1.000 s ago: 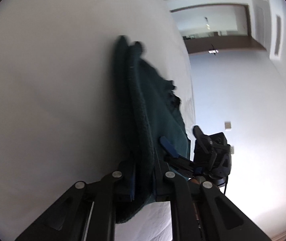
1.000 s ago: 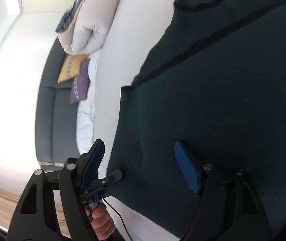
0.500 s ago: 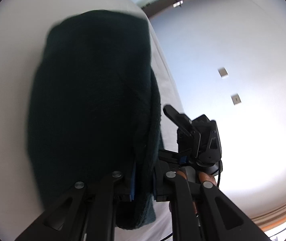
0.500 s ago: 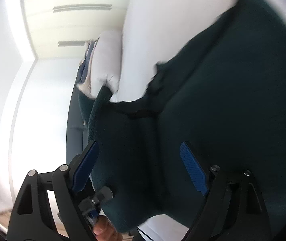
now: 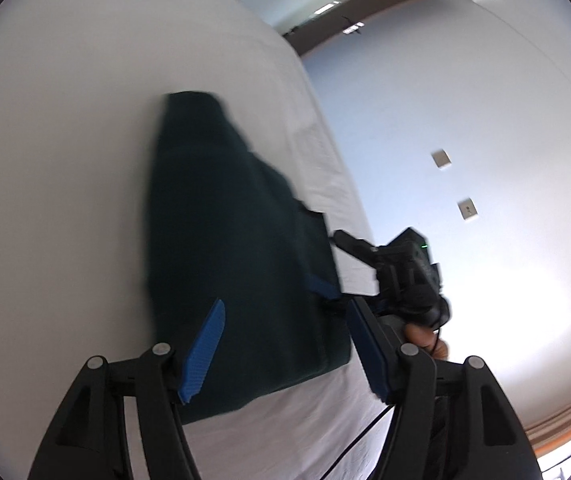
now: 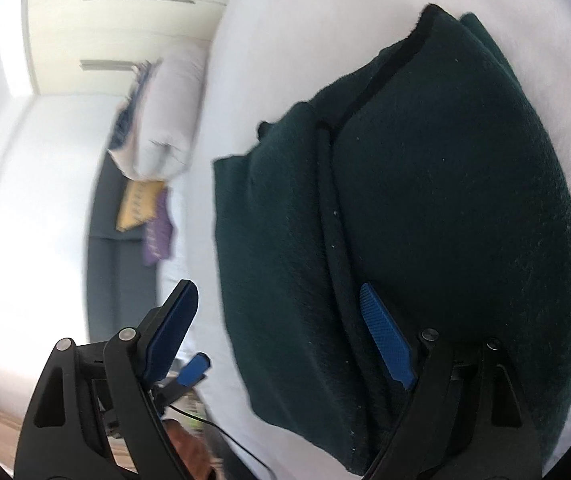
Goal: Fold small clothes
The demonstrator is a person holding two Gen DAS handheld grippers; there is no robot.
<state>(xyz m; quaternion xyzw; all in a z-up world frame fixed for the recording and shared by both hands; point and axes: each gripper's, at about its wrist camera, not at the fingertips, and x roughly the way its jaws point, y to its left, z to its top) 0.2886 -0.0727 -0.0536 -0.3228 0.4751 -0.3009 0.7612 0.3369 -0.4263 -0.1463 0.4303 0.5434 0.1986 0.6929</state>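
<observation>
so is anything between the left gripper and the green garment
Nothing visible is. The left gripper is open right over the dark green garment, which lies folded on the white bed. The right gripper, also open, sits at the garment's other edge, not in the path.

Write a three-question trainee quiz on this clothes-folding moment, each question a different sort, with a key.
1. True or false: the left gripper is clamped on the dark green garment.
2. Multiple choice: the garment lies on A) a white bed, B) a wooden table, C) a grey carpet.
3. Fill in: the right gripper has its jaws ____.

Key: 1 false; its jaws are spread with the garment lying beyond them. 2 A. 3 open.
</observation>
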